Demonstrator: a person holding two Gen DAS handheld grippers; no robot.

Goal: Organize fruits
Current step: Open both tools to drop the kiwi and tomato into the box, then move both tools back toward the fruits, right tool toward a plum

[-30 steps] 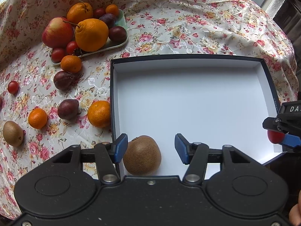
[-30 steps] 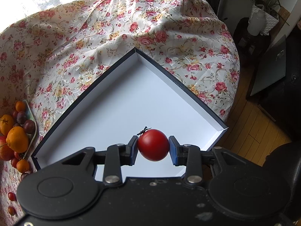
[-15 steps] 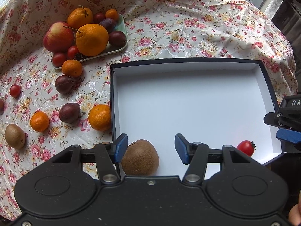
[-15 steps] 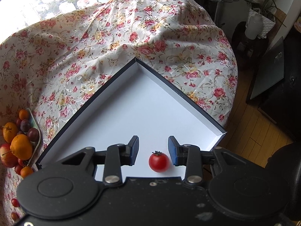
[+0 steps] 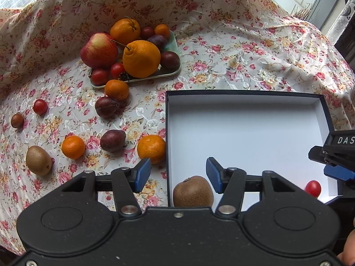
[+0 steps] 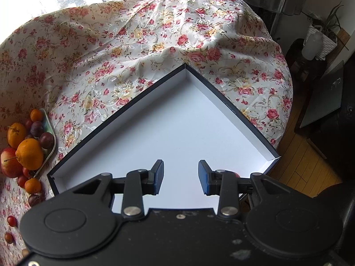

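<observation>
Across the flowered tablecloth (image 5: 233, 51) sits the big white box (image 5: 244, 98) with its dark rim, and both grippers hang above its near end. Left gripper (image 5: 178, 175) first: jaws spread wide, nothing between the blue pads, released and touching no fruit. Its left pad hangs over the cloth outside the box wall, its right pad over the white floor. Right gripper (image 6: 180, 176): jaws parted too, narrower than the left pair, empty, only bare box floor showing between them. On to the fruit, and the kiwi (image 5: 193, 194) lies inside the box at its near left corner, just below the left gripper's right pad. Over at the near right corner rests the cherry tomato (image 5: 312, 188), small and red, below the right gripper's blue fingertip as the left camera sees it; from the right camera it is only a red sliver behind the right finger. Outside the box, the green tray (image 5: 170, 73) carries the apple, oranges and plums, with more loose fruit scattered on the cloth. Now the change: a second ago the right gripper was clamped on that tomato, and now it lies free in the box. Meanwhile the kiwi, then centred between the left jaws, now sits off towards the right pad.
</observation>
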